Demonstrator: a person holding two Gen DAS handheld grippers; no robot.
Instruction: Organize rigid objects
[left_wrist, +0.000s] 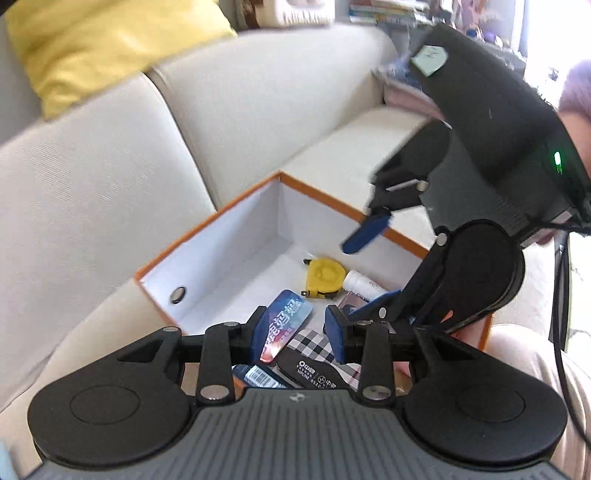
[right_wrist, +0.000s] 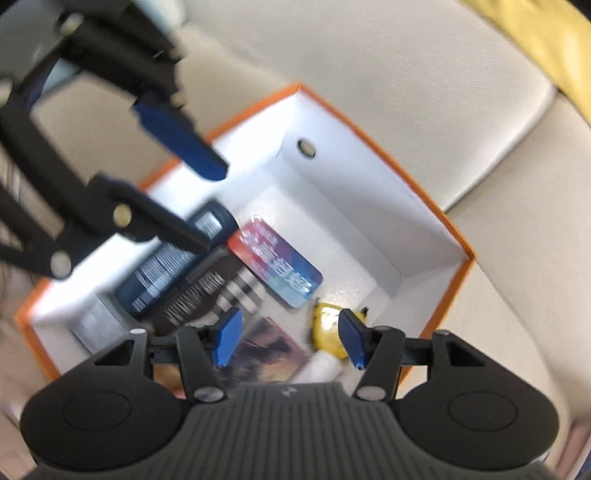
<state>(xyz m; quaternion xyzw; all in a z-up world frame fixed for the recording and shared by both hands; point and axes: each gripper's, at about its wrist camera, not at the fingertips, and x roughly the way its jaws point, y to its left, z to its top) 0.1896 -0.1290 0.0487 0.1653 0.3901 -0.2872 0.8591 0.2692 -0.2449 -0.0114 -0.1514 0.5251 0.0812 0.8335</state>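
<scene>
Both grippers, the left gripper (left_wrist: 299, 332) and the right gripper (right_wrist: 288, 341), are held over the box (right_wrist: 436, 206) on the sofa (left_wrist: 110, 184), jaws open and empty. The tape measure (left_wrist: 325, 277), card (right_wrist: 275, 267) and bottle (right_wrist: 177, 258) are gathered inside, probably for tidiness.

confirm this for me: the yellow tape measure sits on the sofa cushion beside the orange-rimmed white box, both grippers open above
Not quite. The yellow tape measure lies inside the orange-rimmed white box, on its floor, as the left wrist view shows. Both the left gripper and the right gripper are open above.
</scene>
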